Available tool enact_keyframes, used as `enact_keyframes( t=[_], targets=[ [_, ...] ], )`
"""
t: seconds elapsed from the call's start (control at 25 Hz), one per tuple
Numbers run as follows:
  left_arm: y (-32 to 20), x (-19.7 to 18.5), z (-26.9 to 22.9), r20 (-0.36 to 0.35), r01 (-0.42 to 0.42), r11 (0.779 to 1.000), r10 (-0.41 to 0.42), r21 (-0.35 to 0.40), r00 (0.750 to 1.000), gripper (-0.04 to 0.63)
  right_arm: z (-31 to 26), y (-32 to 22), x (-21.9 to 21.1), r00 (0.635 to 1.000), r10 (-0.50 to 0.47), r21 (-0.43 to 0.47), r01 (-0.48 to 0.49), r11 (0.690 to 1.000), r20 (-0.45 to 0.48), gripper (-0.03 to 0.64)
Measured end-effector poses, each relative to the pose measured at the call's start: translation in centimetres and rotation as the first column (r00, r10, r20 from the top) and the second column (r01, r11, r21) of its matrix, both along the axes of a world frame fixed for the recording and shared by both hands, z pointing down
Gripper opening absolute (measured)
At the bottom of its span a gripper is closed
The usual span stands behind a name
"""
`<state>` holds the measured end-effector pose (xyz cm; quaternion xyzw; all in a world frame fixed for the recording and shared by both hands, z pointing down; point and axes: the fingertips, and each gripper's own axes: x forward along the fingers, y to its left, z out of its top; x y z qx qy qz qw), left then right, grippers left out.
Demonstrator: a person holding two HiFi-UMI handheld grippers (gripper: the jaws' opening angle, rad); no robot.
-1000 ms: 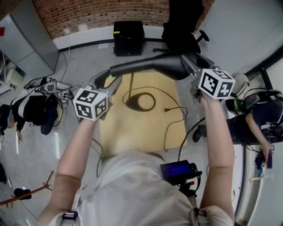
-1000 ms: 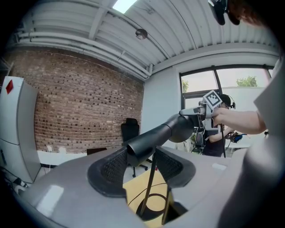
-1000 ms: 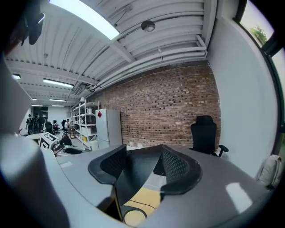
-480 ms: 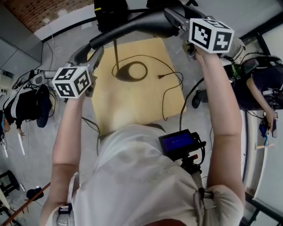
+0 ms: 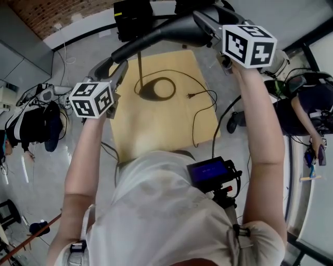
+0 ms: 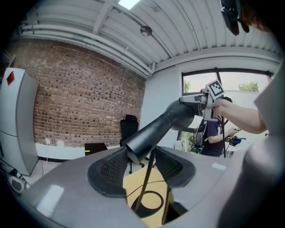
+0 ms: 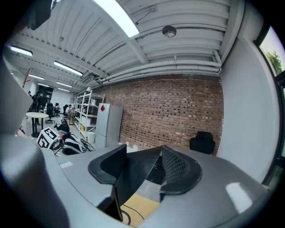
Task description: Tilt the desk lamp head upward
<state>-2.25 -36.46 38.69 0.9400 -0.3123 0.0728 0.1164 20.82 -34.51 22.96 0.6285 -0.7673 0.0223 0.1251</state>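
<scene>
The black desk lamp head (image 5: pixel 166 32) stretches across above the wooden table (image 5: pixel 156 130), its thin stem (image 5: pixel 141 67) dropping to a ring base (image 5: pixel 156 88). My left gripper (image 5: pixel 114 65) is shut on the head's narrow end (image 6: pixel 139 147), which fills the gap between the ribbed pads (image 6: pixel 112 168). My right gripper (image 5: pixel 210 23) is shut on the wide end (image 7: pixel 133 173), a dark panel wedged between its jaws. Both grippers (image 6: pixel 141 162) (image 7: pixel 140 167) point nearly level. In the left gripper view the head slopes up toward the right gripper.
The lamp's cord with its plug (image 5: pixel 190 95) loops over the table. A small screen device (image 5: pixel 208 170) sits near the person's waist. A black box (image 5: pixel 132 13) stands behind the table. People are at the left (image 5: pixel 31 124) and right (image 5: pixel 307 119).
The right gripper has risen slightly and rolled with the wide end of the lamp head. The left gripper holds its place on the narrow end. The head view has shifted.
</scene>
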Motion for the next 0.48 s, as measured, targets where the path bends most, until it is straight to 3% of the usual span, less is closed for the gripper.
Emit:
enact_keyframes(
  t=[0.48],
  targets=[
    [0.3, 0.5, 1.1, -0.005, -0.018, 1.000, 0.018, -0.024, 1.000, 0.173, -1.7, 0.3, -1.5, 0.996, -0.020, 0.035, 0.023, 0.999, -0.090, 0.255]
  ],
)
